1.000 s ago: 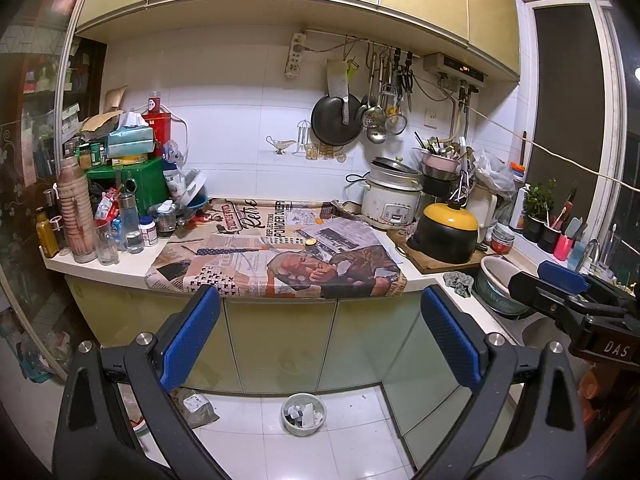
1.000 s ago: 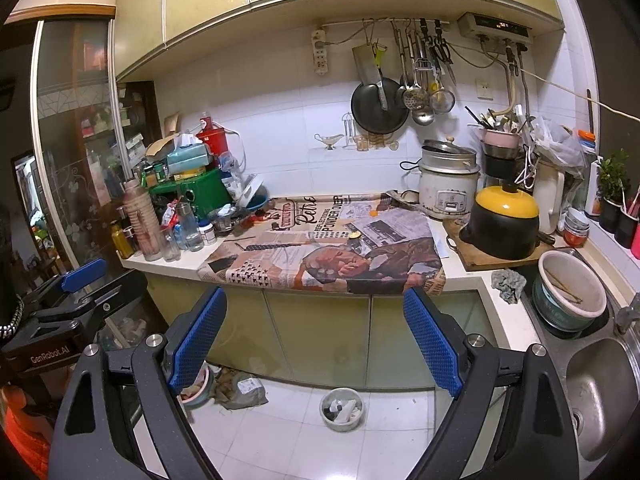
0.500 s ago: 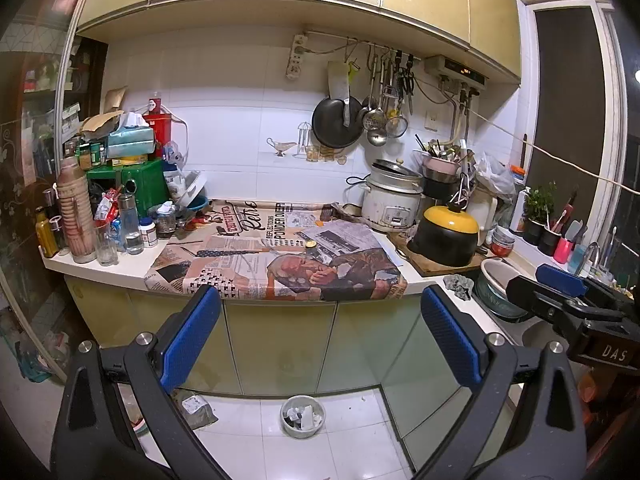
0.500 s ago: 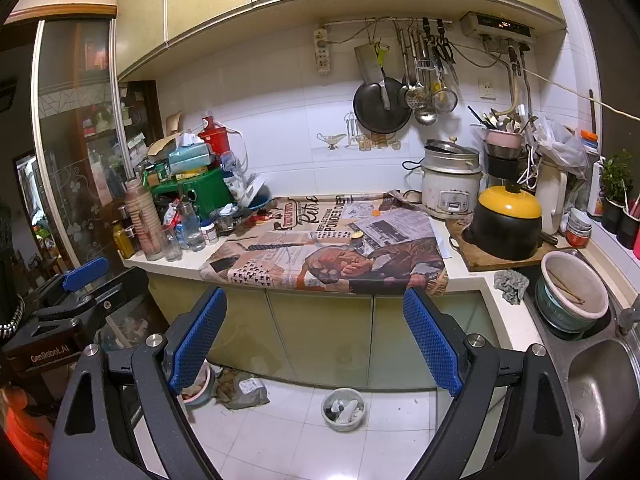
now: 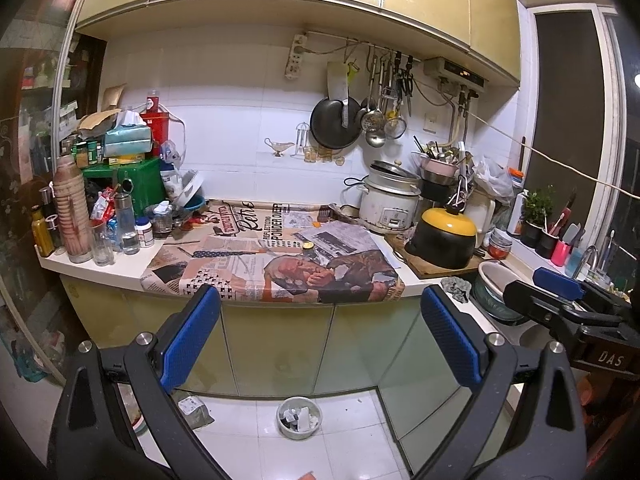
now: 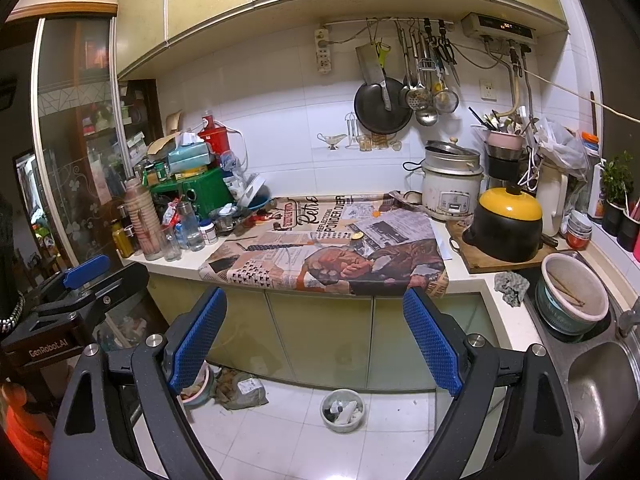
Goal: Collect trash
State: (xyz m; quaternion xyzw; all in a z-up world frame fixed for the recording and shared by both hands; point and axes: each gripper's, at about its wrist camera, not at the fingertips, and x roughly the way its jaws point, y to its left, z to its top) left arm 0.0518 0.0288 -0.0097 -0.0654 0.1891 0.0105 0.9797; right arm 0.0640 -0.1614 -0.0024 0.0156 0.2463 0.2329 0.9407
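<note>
A small round trash bin (image 5: 299, 417) with scraps in it stands on the white floor in front of the cabinets; it also shows in the right wrist view (image 6: 343, 409). Newspaper sheets (image 5: 276, 258) cover the counter, with a small round yellow piece (image 5: 308, 245) and bits of litter on them. My left gripper (image 5: 320, 312) is open and empty, held back from the counter at cabinet height. My right gripper (image 6: 316, 316) is open and empty, also back from the counter. Each gripper shows at the edge of the other's view.
A yellow-lidded black pot (image 5: 442, 236) on a board, a rice cooker (image 5: 388, 204), and a basin (image 6: 572, 296) by the sink (image 6: 600, 392) stand right. Bottles and a green box (image 5: 136, 188) crowd the left. A crumpled bag (image 6: 240, 390) lies on the floor.
Both views have drifted slightly; the counter sits a little farther and lower in frame. Both grippers stay open and empty.
</note>
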